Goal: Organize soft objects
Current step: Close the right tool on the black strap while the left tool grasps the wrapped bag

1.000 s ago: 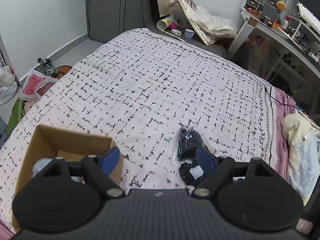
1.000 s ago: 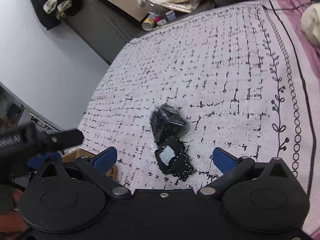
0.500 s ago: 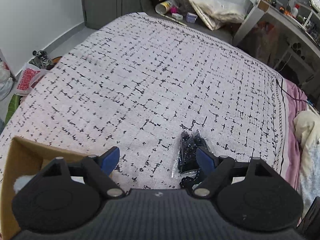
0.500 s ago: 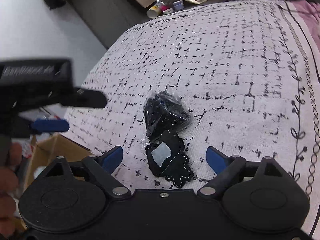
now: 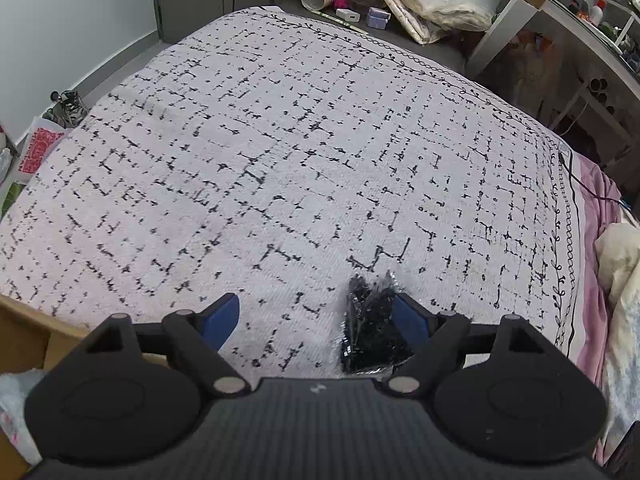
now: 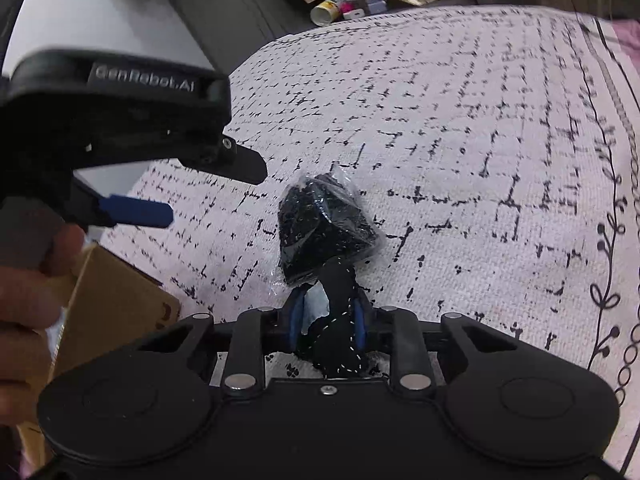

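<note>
The right gripper (image 6: 327,320) is closed on a black fabric piece with white stitching (image 6: 336,336); its blue pads press the piece from both sides, and a pale patch of the piece shows against the left pad. Directly ahead of that grip, a black bundle in clear plastic wrap (image 6: 326,230) lies on the bedspread (image 6: 460,128), touching the far end of the held piece.

The left gripper (image 5: 314,318) has its fingers set wide apart and holds nothing. It hovers above the bedspread (image 5: 280,140), with the wrapped bundle (image 5: 370,326) lying just inside its right finger. In the right wrist view, the left gripper (image 6: 152,196) appears at the left edge, above the bedspread and beside the bundle.

A cardboard box (image 5: 24,336) stands at the near left corner of the bed. Its open top shows one pale, soft item (image 5: 12,396) against the inner wall; the remaining contents are hidden behind the gripper body. In the right wrist view, the box (image 6: 116,304) sits below the left gripper.
</note>
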Available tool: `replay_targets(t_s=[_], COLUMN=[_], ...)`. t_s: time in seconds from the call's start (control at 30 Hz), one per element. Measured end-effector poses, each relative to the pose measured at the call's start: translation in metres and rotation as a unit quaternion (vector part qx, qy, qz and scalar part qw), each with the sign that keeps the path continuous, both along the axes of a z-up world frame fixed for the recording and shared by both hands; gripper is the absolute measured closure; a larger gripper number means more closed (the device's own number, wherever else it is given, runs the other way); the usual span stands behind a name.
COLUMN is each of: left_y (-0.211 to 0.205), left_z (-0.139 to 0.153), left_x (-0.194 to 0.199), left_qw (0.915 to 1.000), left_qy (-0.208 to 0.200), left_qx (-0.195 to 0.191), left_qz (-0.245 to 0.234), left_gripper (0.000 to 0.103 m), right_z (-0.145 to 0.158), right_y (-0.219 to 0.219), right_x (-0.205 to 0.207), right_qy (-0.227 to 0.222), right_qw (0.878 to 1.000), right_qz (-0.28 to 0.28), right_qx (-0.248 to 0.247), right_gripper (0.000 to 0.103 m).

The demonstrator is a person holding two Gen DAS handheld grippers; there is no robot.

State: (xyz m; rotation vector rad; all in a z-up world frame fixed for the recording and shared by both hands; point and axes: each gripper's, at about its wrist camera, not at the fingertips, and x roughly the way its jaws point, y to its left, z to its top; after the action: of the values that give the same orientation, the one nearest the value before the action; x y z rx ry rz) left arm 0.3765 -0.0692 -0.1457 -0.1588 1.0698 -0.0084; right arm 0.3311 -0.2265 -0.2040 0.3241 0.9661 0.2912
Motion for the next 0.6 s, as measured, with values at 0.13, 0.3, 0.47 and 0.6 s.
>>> replay_targets(t_s=[0.13,0.3,0.47,0.6], left_y=[-0.005,-0.010,-0.021,-0.030], left_z=[-0.008,-0.017,-0.025,-0.034], left_x=[0.005,0.010,0.014,0.015], left_qw=[1.0000,0.9995,0.9985,0.9975], left_qy=[0.008,0.018,0.029,0.038], left_qx=[-0.004,-0.024,-0.045,-0.055], left_qz=[0.001,0.007,0.010,0.020], left_gripper=[0.020,0.020,0.020,0.021], right_z=[0.001,0.000,0.002,0.004], right_y=[-0.011,-0.027,-0.039,-0.050], right_x=[0.000,0.002,0.000,-0.002], right_qy=[0.013,0.026,0.029,0.025], right_qw=[0.999,0.996,0.993,0.990], right_qz=[-0.020,-0.058,-0.089,-0.118], right_qx=[0.029,0.058,0.069,0.071], right_gripper=[0.078,0.078,0.078,0.078])
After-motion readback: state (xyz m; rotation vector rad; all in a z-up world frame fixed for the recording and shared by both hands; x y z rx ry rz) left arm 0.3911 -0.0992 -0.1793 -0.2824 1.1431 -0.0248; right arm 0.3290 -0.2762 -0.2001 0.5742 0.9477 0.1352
